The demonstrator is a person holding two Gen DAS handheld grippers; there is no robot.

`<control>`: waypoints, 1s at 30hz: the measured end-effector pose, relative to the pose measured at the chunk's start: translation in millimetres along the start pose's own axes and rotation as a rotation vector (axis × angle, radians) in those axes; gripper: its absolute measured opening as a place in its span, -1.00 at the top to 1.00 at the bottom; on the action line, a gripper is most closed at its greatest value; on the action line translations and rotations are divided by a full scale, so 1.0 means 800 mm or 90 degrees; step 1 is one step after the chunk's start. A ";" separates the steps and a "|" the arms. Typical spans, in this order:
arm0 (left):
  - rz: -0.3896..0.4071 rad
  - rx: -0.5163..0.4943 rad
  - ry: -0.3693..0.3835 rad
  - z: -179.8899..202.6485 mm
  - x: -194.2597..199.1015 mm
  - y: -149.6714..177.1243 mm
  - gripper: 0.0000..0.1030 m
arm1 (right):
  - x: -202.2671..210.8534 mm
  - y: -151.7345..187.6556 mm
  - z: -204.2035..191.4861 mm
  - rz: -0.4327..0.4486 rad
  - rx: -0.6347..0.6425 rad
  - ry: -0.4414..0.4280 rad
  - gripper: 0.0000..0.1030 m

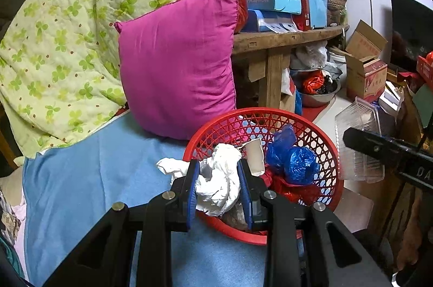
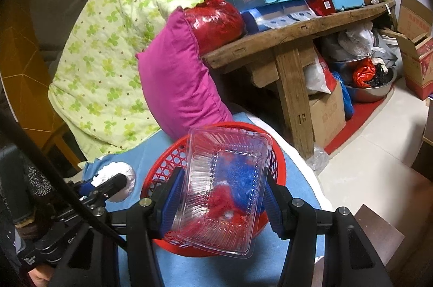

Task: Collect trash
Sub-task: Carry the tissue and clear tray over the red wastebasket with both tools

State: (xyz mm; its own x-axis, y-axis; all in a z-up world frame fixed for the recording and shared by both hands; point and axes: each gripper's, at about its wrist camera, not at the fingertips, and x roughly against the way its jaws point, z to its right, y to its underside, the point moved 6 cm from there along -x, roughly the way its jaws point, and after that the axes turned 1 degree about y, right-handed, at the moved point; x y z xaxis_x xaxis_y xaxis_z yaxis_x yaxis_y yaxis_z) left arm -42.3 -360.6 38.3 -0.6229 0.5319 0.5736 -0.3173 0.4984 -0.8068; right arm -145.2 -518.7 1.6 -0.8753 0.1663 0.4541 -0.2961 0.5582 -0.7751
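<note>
Left gripper (image 1: 218,189): blue pads narrowly apart, clamped on crumpled white paper (image 1: 216,178). Wad bulges out past both pads, tail hanging to the left. It hangs at the near-left rim of the red basket (image 1: 334,151), partly over it.

Right gripper (image 2: 219,201): pads roughly half open, pressed on both long sides of a clear plastic tray (image 2: 224,187), tilted, directly over the basket. Walls look thin and ribbed.

Basket contents: blue plastic bag (image 1: 293,157), red plastic (image 1: 292,191), a white cup-like scrap (image 1: 255,155). Already fairly full.

Step in hand, by judgement: drop both items in. Recs:
1. Carry the paper further in over the centre before letting go; at the rim its tail may snag or spill onto the sheet.
2. Release paper 1st, tray 2nd. The tray covers most of the opening and would block the wad.
3. Lower the tray, level it, then let go. Dropped tilted, it may bounce off the heap and go over the bed edge.
4. No extra squeeze on the tray; it looks apt to buckle and pop out.

Surface: basket sits on a blue sheet (image 1: 89,187), soft, near the bed edge. Could tip if pushed.

Room: pink pillow (image 1: 176,70) and green-patterned quilt (image 1: 67,24) behind. Wooden bench (image 2: 286,38) loaded w/ boxes; bags, a metal basin (image 2: 370,92) and cartons beneath. Pale tile floor (image 2: 373,149). Cluttered.
</note>
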 end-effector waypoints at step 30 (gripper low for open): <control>0.001 -0.006 0.049 0.009 -0.007 -0.014 0.40 | -0.010 -0.008 -0.026 0.030 0.127 0.102 -0.13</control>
State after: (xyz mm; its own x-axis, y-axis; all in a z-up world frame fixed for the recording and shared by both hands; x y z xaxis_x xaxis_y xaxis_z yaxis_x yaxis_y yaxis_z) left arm -40.5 -374.3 43.3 -0.5668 0.5827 0.5823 -0.3100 0.5040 -0.8061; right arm -128.4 -506.8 12.0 -0.8231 0.3231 0.4671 -0.3405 0.3776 -0.8611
